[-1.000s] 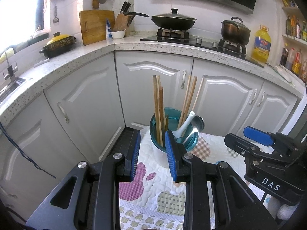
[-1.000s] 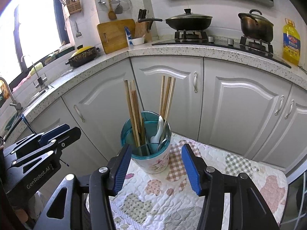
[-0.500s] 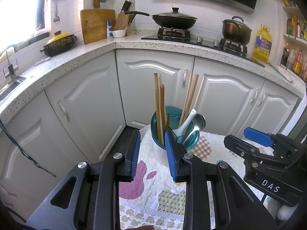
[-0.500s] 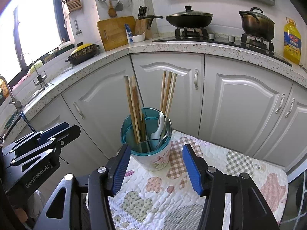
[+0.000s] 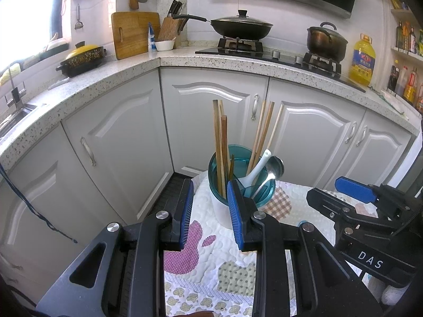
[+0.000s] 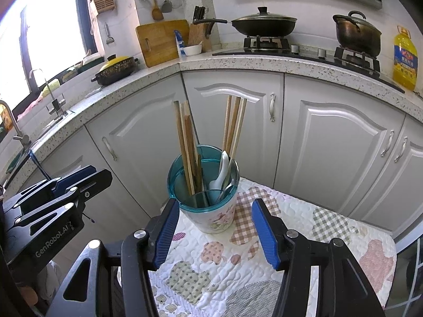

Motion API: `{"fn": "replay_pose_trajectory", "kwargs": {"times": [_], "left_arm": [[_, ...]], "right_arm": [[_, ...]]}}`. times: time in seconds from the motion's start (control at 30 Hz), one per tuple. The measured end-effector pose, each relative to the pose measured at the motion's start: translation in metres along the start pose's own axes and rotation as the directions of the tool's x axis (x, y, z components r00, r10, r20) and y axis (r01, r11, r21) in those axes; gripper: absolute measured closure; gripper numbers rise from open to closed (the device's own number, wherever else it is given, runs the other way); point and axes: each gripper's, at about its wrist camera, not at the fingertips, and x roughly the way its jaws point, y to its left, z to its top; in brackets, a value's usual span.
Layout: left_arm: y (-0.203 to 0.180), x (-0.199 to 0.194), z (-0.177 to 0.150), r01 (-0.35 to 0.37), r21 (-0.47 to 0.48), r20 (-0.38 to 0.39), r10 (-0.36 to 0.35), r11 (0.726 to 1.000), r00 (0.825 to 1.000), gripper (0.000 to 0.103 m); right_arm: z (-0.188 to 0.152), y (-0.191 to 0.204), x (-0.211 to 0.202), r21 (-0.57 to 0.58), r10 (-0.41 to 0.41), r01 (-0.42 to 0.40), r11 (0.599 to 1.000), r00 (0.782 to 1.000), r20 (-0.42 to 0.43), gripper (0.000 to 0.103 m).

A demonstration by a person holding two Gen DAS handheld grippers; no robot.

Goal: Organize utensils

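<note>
quilted table [image 6: 304, 240] | holder [image 6: 211, 211] upright | chopsticks [image 6: 185, 145] point up

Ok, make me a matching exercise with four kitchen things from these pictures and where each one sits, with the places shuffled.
Things:
1. black lidded wok
2. yellow oil bottle
3. white ceramic spoon
4. wooden cutting board

Places:
A. inside the teal utensil holder
B. leaning on the wall in the counter corner
C. on the left stove burner
D. on the counter, right of the stove

Pairs: 1-C, 2-D, 3-A, 4-B
</note>
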Motion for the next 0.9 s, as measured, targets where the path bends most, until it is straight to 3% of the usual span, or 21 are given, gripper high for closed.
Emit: {"fn": "replay_pose_trajectory", "kwargs": {"times": [0.9], "left_arm": [[0.0024, 0.0064, -0.0048, -0.003, -0.004, -0.015, 0.003, 1.000, 1.000, 0.078]], "right_arm": [[-0.0017, 0.0000, 0.0076, -0.017, 0.011, -0.011, 1.000, 1.000, -0.026, 0.048]]}}
